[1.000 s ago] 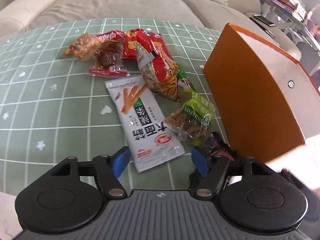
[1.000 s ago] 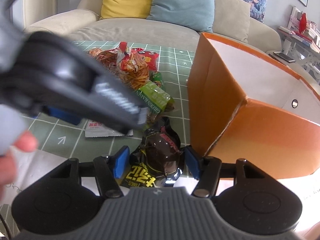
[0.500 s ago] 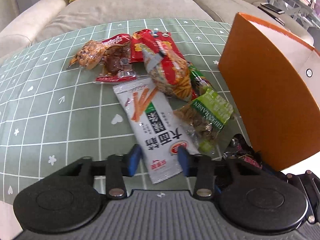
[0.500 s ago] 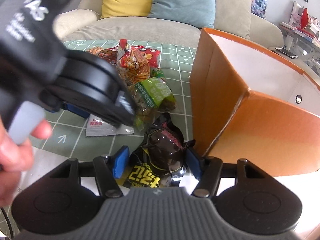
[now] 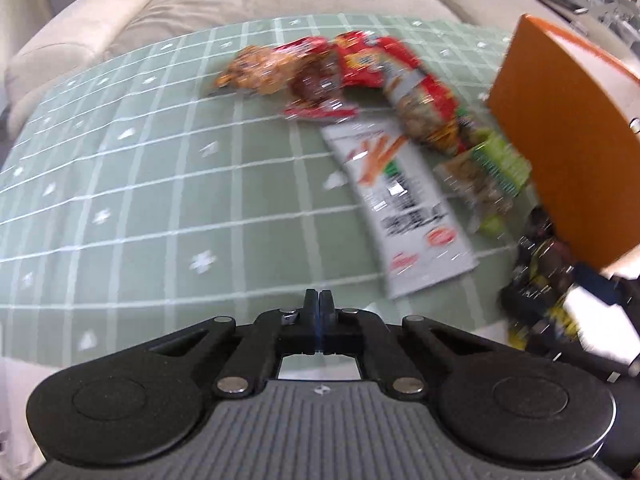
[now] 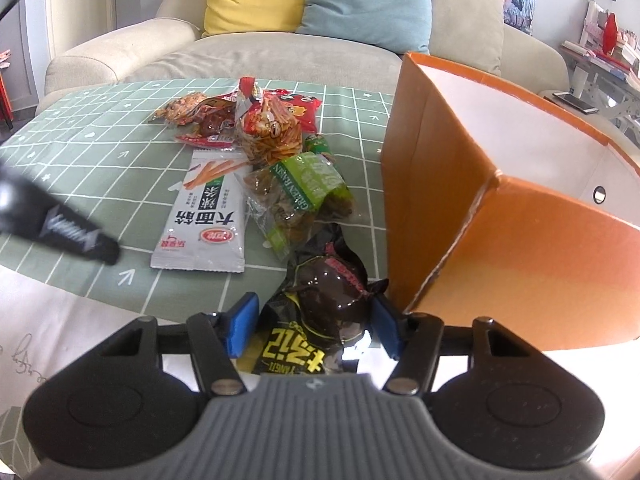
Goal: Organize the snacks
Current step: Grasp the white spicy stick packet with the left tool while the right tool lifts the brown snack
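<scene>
Between the right gripper's (image 6: 314, 320) blue pads: a dark snack pouch (image 6: 320, 312), clamped. Orange box (image 6: 520, 240) just beside it on the right. Left gripper (image 5: 319, 304) closed, empty, over bare tabletop (image 5: 140, 200); white snack packet (image 5: 404, 208) and other snacks lie beyond.

The left gripper (image 5: 319, 302) has just closed: its jaws, which stood wide apart a second ago, now meet with nothing between them. It has also drawn off to the left, away from the white snack packet (image 5: 404, 208) it straddled earlier, and now hangs over bare green tablecloth (image 5: 160, 200), leaving the right wrist view nearly unblocked.
</scene>
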`<act>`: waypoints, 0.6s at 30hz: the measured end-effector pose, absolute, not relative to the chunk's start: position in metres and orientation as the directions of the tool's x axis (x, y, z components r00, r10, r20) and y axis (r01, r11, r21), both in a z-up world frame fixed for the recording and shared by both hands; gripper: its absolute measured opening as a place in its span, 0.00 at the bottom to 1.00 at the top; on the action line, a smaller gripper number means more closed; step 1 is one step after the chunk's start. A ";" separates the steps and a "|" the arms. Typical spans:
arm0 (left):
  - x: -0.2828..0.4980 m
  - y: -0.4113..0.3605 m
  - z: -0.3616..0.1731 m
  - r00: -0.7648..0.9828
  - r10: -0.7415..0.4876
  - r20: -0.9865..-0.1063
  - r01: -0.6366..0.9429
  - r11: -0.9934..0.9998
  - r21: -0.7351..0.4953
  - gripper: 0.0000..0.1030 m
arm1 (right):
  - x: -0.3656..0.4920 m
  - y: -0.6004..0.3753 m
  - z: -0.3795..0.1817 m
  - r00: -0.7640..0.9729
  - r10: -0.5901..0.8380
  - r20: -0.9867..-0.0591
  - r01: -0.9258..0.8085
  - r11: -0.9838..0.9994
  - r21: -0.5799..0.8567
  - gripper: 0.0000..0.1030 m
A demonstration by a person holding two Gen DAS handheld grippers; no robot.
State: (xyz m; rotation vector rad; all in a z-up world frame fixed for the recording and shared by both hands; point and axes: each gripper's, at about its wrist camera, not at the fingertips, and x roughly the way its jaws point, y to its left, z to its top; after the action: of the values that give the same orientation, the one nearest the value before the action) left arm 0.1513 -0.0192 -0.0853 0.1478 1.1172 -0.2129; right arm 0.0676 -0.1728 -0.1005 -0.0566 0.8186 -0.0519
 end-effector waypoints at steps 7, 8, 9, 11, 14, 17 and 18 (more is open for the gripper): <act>0.147 -0.001 -0.077 0.454 -0.203 -0.868 0.196 0.973 -0.125 0.36 | 0.071 -0.161 -0.099 0.690 0.002 -0.724 -0.024 1.000 -0.020 0.46; 0.146 -0.003 -0.075 0.466 -0.206 -0.861 0.207 0.971 -0.120 0.38 | 0.073 -0.157 -0.099 0.688 0.017 -0.726 -0.033 0.999 -0.008 0.45; 0.146 -0.004 -0.072 0.474 -0.208 -0.856 0.216 0.970 -0.116 0.38 | 0.076 -0.155 -0.098 0.686 0.044 -0.727 -0.050 0.999 0.013 0.45; 0.146 -0.005 -0.070 0.484 -0.203 -0.851 0.218 0.970 -0.107 0.40 | 0.079 -0.149 -0.098 0.682 0.104 -0.724 -0.098 0.994 0.052 0.45; 0.147 0.002 -0.068 0.490 -0.195 -0.850 0.194 0.975 -0.112 0.47 | 0.083 -0.139 -0.100 0.682 0.158 -0.714 -0.155 0.985 0.070 0.45; 0.147 0.011 -0.067 0.495 -0.184 -0.849 0.163 0.980 -0.117 0.48 | 0.091 -0.137 -0.101 0.679 0.208 -0.704 -0.175 0.977 0.119 0.45; 0.146 0.015 -0.068 0.497 -0.179 -0.849 0.154 0.981 -0.117 0.48 | 0.094 -0.137 -0.101 0.677 0.221 -0.702 -0.179 0.975 0.135 0.45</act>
State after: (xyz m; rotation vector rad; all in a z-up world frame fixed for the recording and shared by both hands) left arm 0.1461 0.0153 -0.0677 -0.0266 1.0317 -0.2017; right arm 0.0939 -0.1368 -0.1013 0.0566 0.7967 0.2248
